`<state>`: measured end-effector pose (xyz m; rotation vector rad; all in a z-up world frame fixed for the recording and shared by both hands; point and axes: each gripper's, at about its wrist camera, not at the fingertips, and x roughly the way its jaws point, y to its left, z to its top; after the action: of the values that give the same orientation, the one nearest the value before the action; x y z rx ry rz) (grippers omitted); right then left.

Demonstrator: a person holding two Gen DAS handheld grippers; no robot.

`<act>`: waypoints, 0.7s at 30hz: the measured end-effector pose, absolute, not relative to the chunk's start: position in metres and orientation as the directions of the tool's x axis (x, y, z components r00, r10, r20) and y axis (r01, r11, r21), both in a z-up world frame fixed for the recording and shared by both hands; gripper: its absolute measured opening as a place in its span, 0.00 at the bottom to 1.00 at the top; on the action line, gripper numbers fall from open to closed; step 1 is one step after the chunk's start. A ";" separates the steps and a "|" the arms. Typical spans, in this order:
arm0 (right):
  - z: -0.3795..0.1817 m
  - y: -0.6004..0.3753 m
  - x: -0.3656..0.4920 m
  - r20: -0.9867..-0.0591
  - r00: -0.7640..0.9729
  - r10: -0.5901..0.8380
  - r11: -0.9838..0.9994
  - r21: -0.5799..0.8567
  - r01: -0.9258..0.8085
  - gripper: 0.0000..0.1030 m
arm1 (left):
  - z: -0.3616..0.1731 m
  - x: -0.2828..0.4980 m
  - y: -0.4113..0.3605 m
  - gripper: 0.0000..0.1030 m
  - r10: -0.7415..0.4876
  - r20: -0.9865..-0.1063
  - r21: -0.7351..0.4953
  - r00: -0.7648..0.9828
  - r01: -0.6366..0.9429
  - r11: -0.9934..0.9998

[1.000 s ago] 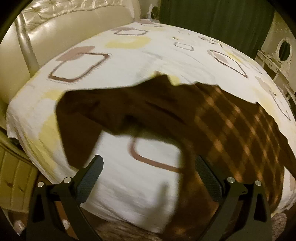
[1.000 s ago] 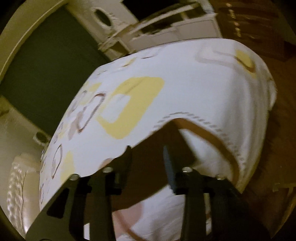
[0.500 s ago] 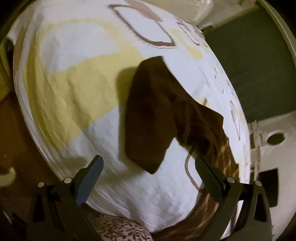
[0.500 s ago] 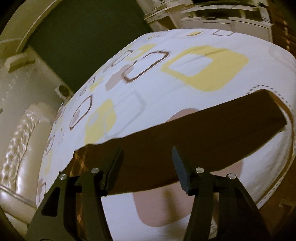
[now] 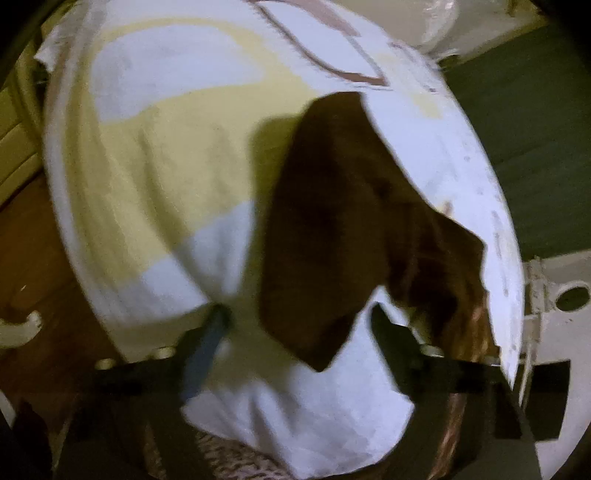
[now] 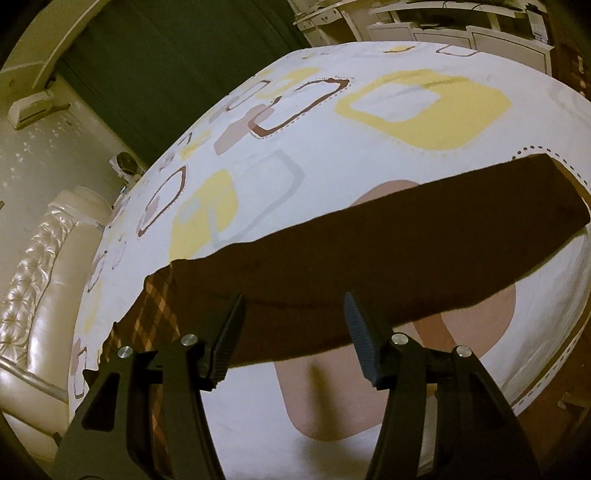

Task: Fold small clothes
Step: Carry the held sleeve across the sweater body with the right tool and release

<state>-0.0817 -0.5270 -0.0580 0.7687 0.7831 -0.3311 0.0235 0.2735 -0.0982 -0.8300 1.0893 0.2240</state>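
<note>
A dark brown garment with a plaid body lies spread on the bed. In the left wrist view one brown sleeve [image 5: 325, 236] stretches away from me, its cuff end pointing toward my left gripper [image 5: 299, 325], which is open just short of it; this view is blurred. In the right wrist view the other sleeve [image 6: 406, 251] lies across the sheet, with the plaid body [image 6: 155, 314] at the left. My right gripper [image 6: 291, 321] is open and empty, its fingertips over the sleeve's near edge.
The bed has a white sheet [image 6: 332, 147] with yellow and brown squares. A cream tufted headboard [image 6: 40, 280] is at the left, dark green curtains [image 6: 155, 62] behind, white furniture [image 6: 461, 26] at the far right. Wood floor [image 5: 29, 258] lies beside the bed.
My left gripper swung from a view over the whole garment toward the left sleeve and has closed in on its cuff. My right gripper opened, let go of the cloth and drew back over the right sleeve.
</note>
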 end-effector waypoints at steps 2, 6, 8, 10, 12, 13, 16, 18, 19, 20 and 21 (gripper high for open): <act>-0.061 -0.526 -0.082 -0.741 0.671 0.007 0.686 0.492 0.536 0.54 | -0.098 0.020 0.281 0.50 -0.227 -0.858 -0.478 0.461 -0.555 0.680; -0.065 -0.523 -0.081 -0.750 0.661 0.011 0.687 0.486 0.540 0.54 | -0.093 0.015 0.288 0.22 -0.232 -0.864 -0.472 0.447 -0.555 0.685; -0.066 -0.522 -0.080 -0.752 0.659 0.011 0.690 0.483 0.540 0.54 | -0.085 0.015 0.287 0.10 -0.218 -0.870 -0.452 0.441 -0.540 0.711; -0.066 -0.521 -0.080 -0.752 0.659 0.010 0.690 0.482 0.540 0.54 | -0.080 0.020 0.285 0.07 -0.213 -0.874 -0.439 0.438 -0.520 0.733; -0.067 -0.520 -0.081 -0.754 0.657 0.012 0.689 0.482 0.541 0.54 | -0.077 0.022 0.289 0.05 -0.212 -0.868 -0.446 0.449 -0.518 0.730; -0.067 -0.520 -0.081 -0.755 0.656 0.012 0.688 0.482 0.542 0.54 | -0.075 0.022 0.293 0.05 -0.206 -0.865 -0.448 0.457 -0.521 0.727; -0.066 -0.519 -0.082 -0.755 0.656 0.010 0.687 0.481 0.544 0.54 | -0.062 0.021 0.315 0.04 -0.170 -0.850 -0.464 0.499 -0.555 0.691; -0.065 -0.519 -0.083 -0.754 0.656 0.006 0.686 0.480 0.546 0.55 | -0.052 0.020 0.335 0.04 -0.138 -0.842 -0.471 0.522 -0.585 0.660; -0.066 -0.518 -0.083 -0.755 0.656 0.005 0.686 0.480 0.547 0.55 | -0.044 0.020 0.350 0.04 -0.121 -0.835 -0.478 0.537 -0.598 0.644; -0.066 -0.518 -0.083 -0.756 0.655 0.006 0.686 0.479 0.547 0.55 | -0.037 0.022 0.363 0.04 -0.096 -0.834 -0.473 0.544 -0.612 0.634; -0.067 -0.517 -0.082 -0.757 0.653 0.006 0.687 0.478 0.548 0.55 | -0.031 0.025 0.374 0.04 -0.070 -0.833 -0.463 0.548 -0.623 0.630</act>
<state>-0.0824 -0.5166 -0.0671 0.7646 0.8126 -0.3445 0.0249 0.3741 -0.0305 -0.8466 0.9517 0.3784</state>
